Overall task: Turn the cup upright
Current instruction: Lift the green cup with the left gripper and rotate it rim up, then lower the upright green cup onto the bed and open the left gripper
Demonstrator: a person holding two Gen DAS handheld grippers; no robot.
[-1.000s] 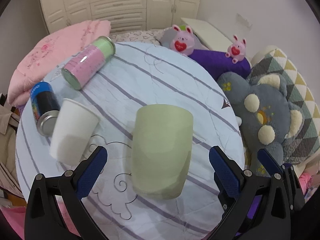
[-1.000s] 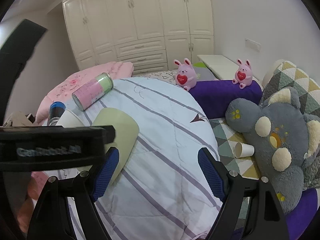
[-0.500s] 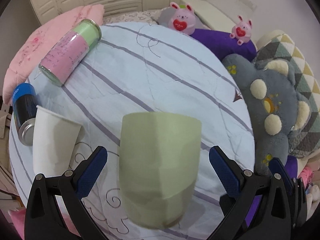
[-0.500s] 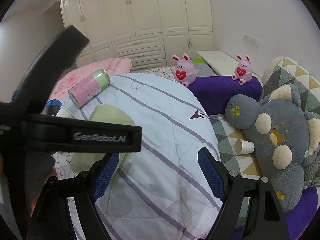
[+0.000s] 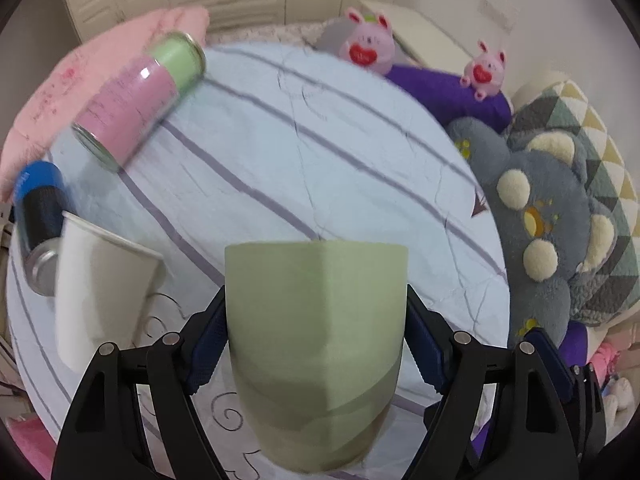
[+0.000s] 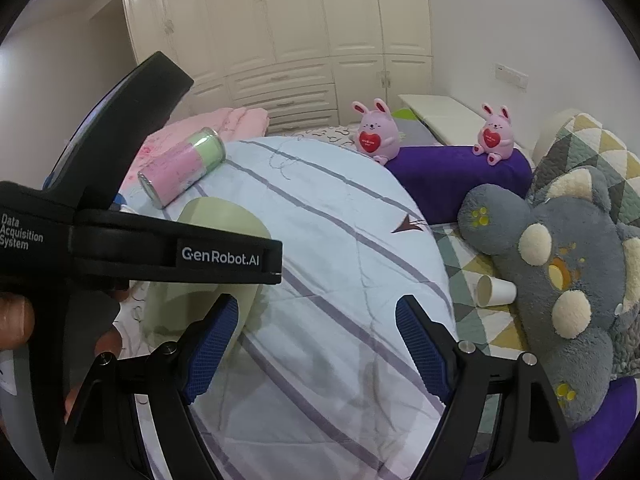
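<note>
A pale green cup (image 5: 316,344) lies on its side on the striped round table (image 5: 320,152), its base toward the camera. My left gripper (image 5: 316,340) is shut on the green cup, both blue pads pressed against its sides. In the right wrist view the same cup (image 6: 216,220) shows partly hidden behind the left gripper's black body. My right gripper (image 6: 316,344) is open and empty above the table, to the right of the cup.
A white paper cup (image 5: 96,292), a blue can (image 5: 38,216) and a pink-green can (image 5: 136,100) lie at the table's left. A grey plush (image 5: 548,232), two pink bunnies (image 6: 374,132) and a small paper cup (image 6: 494,290) sit on the right.
My left gripper has moved forward around the green cup and closed on its sides. The right gripper has stayed nearly still and open.
</note>
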